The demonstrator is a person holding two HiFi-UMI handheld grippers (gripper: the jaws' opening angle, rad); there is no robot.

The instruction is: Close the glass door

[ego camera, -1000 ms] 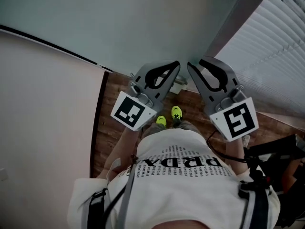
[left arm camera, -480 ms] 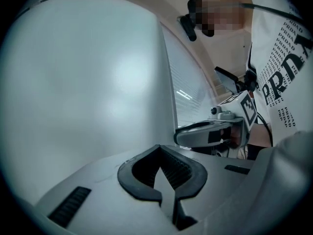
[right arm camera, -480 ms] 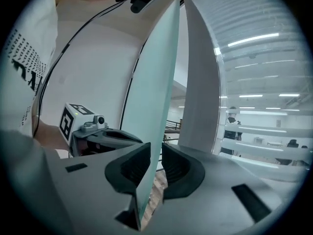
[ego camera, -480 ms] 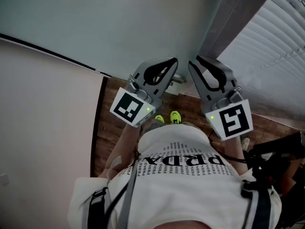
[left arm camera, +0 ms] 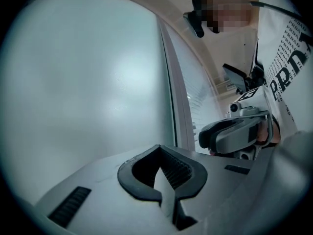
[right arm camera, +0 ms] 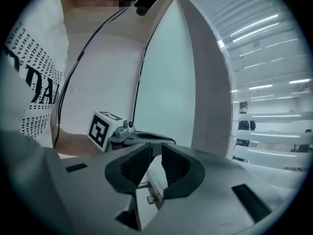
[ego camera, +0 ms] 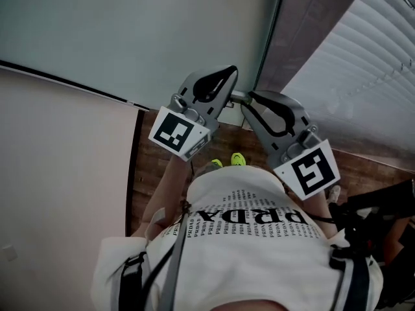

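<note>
The gap is gone: the glass door [ego camera: 130, 31] meets its frame [ego camera: 305, 24], seemingly closed. The right claw [ego camera: 246, 100] pinches the handle [ego camera: 236, 96]; the left claw [ego camera: 232, 70] is clamped empty.

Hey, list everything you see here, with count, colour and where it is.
Frosted glass door: one, pale teal, top.
Door frame post: one, grey, right of the door.
Slatted blind: one, white, far right.
Wall: one, pale, left.
Wooden floor: one, brown, below the door.
Metal door handle: one, silver, at the door's edge.
Shoes: two, neon yellow, on the floor.
T-shirt: one, white, bottom.
Left gripper: one, grey, shut, by the door.
Right gripper: one, grey, on the handle.
</note>
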